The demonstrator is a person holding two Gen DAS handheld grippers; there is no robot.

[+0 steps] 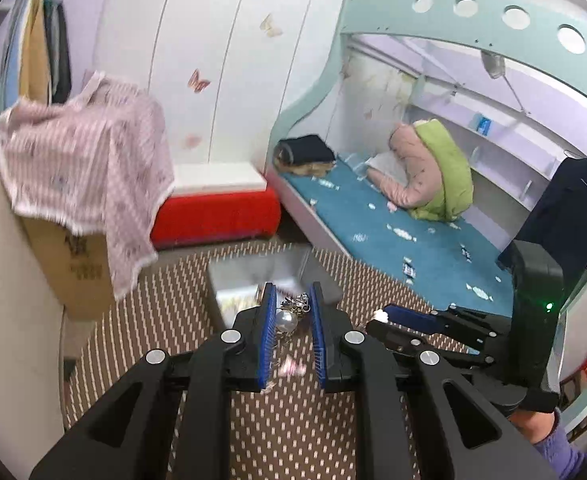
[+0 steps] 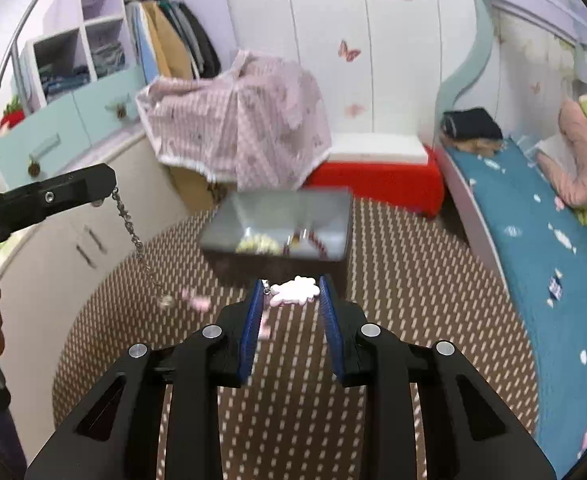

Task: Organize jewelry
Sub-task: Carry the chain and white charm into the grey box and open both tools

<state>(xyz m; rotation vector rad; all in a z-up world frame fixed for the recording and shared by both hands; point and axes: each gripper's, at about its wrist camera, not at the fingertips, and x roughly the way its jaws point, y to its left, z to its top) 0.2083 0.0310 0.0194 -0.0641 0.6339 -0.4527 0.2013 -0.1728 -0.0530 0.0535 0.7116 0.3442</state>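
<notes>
Left claw [image 1: 291, 300]: nearest the left wrist camera, blue pads clamped on a silver chain [image 1: 295, 303] with a pearl bead [image 1: 287, 321] just below the grip. In the right wrist view the chain [image 2: 133, 236] hangs slantwise from that claw's tip, its long axis running down toward the mat [image 2: 393, 264], a small ring at the free end, clear of the mat as far as can be told.

Right claw [image 2: 291, 294]: pads closed on a pale pink cloud-shaped charm [image 2: 295, 291], a short metal link at its left edge. Small pink pieces [image 2: 197, 300] show blurred below, between the two claws; whether they hang or lie on the mat cannot be told.

Box [image 2: 281, 224]: grey, open-topped, on the brown dotted mat; landmark for all entries. Yellowish and reddish items lie inside, too blurred to name. Both claws are held on the near side of the box, above its rim level. The right claw sits almost straight before it; the left is off to the box's left, well apart.

Judgement: both pieces are in carry toward the box; the right claw is nearer, and its charm needs only a forward move and release.

Beyond the box: red bench [image 2: 373, 180], pink striped cloth [image 2: 237, 128], bed [image 2: 533, 232].
</notes>
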